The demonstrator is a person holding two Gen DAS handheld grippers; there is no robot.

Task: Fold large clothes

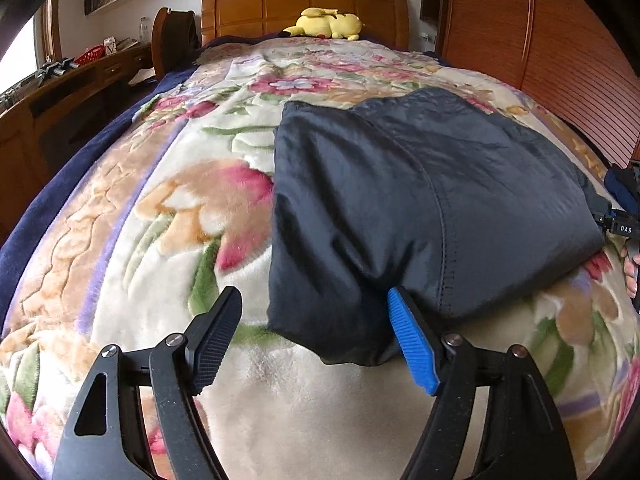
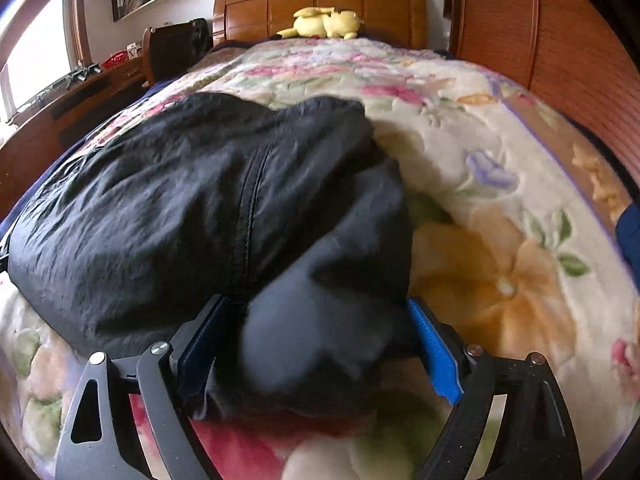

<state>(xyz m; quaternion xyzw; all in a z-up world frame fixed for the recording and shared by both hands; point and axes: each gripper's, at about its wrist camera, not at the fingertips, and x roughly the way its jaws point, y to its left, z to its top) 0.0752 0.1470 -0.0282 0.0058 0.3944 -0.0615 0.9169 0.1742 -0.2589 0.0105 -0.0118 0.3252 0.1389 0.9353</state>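
Note:
A dark navy garment (image 1: pixel 420 200) lies folded into a thick bundle on the floral blanket (image 1: pixel 168 208) of the bed. My left gripper (image 1: pixel 314 296) stands open at its near left corner. The blue pad (image 1: pixel 412 340) touches the cloth and the black finger (image 1: pixel 218 340) stands apart over the blanket. In the right wrist view the garment (image 2: pixel 200 208) fills the left and centre. A blurred fold of it bulges between the wide jaws of my right gripper (image 2: pixel 316 302), which looks open. The right gripper (image 1: pixel 624 216) and a hand also show at the left wrist view's right edge.
A yellow plush toy (image 1: pixel 326 24) lies by the wooden headboard (image 1: pixel 304 8). A wooden desk (image 1: pixel 60 92) with a red basket (image 1: pixel 93 54) and a chair (image 1: pixel 176 40) stand left of the bed. A wooden wardrobe (image 1: pixel 540 40) rises on the right.

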